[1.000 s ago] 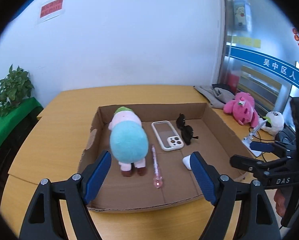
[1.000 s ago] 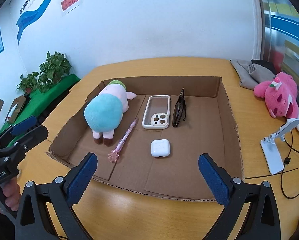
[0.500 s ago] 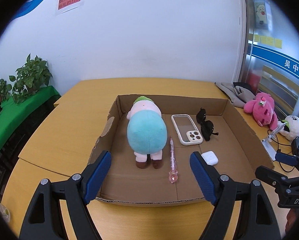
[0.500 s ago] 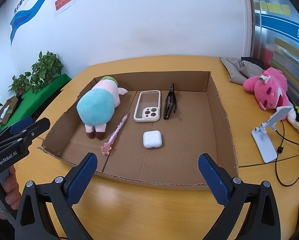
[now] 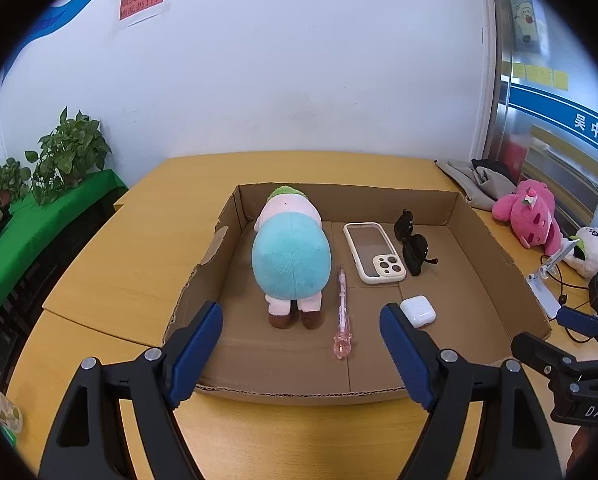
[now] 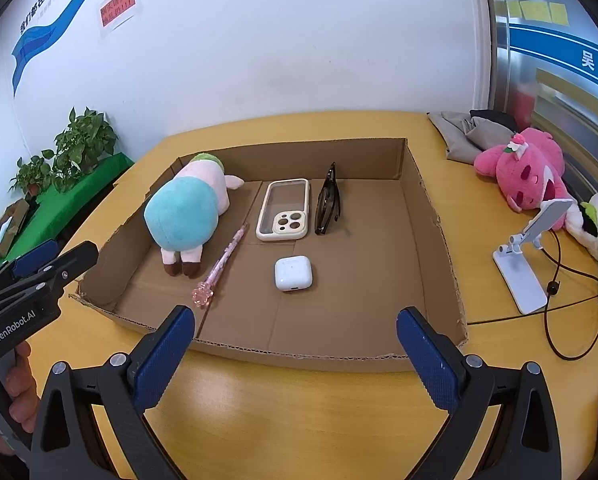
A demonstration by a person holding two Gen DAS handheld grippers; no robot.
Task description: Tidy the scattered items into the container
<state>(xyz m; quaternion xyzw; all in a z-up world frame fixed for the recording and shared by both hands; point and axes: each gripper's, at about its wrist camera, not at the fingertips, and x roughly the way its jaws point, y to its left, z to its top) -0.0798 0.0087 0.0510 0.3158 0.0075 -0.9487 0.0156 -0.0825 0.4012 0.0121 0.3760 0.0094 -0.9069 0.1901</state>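
A shallow cardboard tray (image 5: 499, 256) (image 6: 431, 216) lies on the wooden table. Inside it are a blue and pink plush toy (image 5: 291, 256) (image 6: 187, 212), a pink pen (image 5: 343, 312) (image 6: 221, 268), a phone case (image 5: 375, 252) (image 6: 285, 216), black sunglasses (image 5: 413, 244) (image 6: 327, 204) and a white earbud case (image 5: 418, 311) (image 6: 293, 273). My left gripper (image 5: 301, 350) is open and empty over the tray's near edge. My right gripper (image 6: 295, 354) is open and empty, also at the near edge.
A pink plush (image 6: 527, 168), a white plush (image 6: 595, 224), a white phone stand (image 6: 527, 264) with a cable and a grey cloth (image 6: 471, 136) lie right of the tray. Potted plants (image 5: 59, 152) stand on a green surface at left. A paper cup (image 5: 1, 408) sits near left.
Both grippers have drawn back and risen from the tray; the left view swung left so the tray sits more central. Both stayed open. The items in the tray have not moved.
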